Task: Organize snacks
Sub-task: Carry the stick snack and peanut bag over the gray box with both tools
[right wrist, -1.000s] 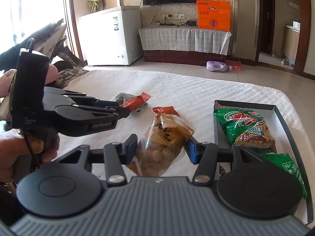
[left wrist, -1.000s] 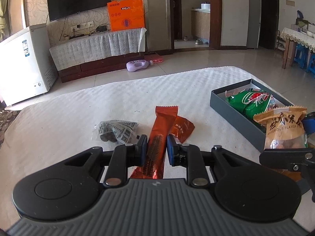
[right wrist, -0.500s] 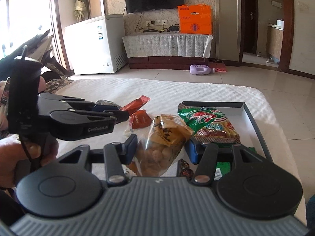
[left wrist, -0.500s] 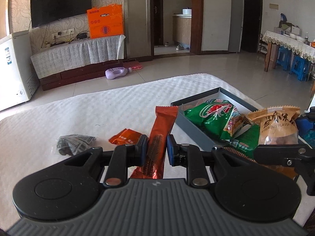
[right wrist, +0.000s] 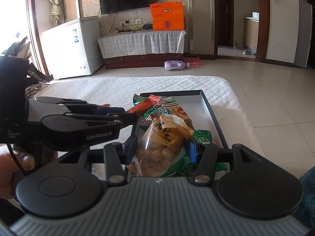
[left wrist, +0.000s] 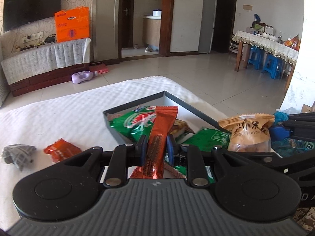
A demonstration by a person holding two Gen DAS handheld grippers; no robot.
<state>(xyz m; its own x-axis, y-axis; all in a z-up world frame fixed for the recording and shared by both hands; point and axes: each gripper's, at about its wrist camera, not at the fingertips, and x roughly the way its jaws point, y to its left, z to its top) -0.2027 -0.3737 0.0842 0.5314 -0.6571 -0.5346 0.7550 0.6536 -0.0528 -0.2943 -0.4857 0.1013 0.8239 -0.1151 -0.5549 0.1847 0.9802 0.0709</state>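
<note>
White textured cloth covers the bench (left wrist: 74, 106); tiled floor, a wall TV and an orange box lie beyond it.

Left hand-held gripper (left wrist: 157, 150): jaws narrow, clamped on an orange wafer bar (left wrist: 157, 139) held upright, its top over the near-left part of the grey tray (left wrist: 189, 104).

Right hand-held gripper (right wrist: 161, 149): jaws set fairly wide, gripping a clear peanut bag with a tan header (right wrist: 163, 137), held above the near end of the tray.

Tray contents: green cracker bag (left wrist: 133, 122) at the near-left corner, a second green packet (left wrist: 208, 139) beside it. White tray floor is bare at the far end.

On the cloth left of the tray: small orange packet (left wrist: 61, 150) and a grey printed packet (left wrist: 17, 153), near each other, not touching.
</note>
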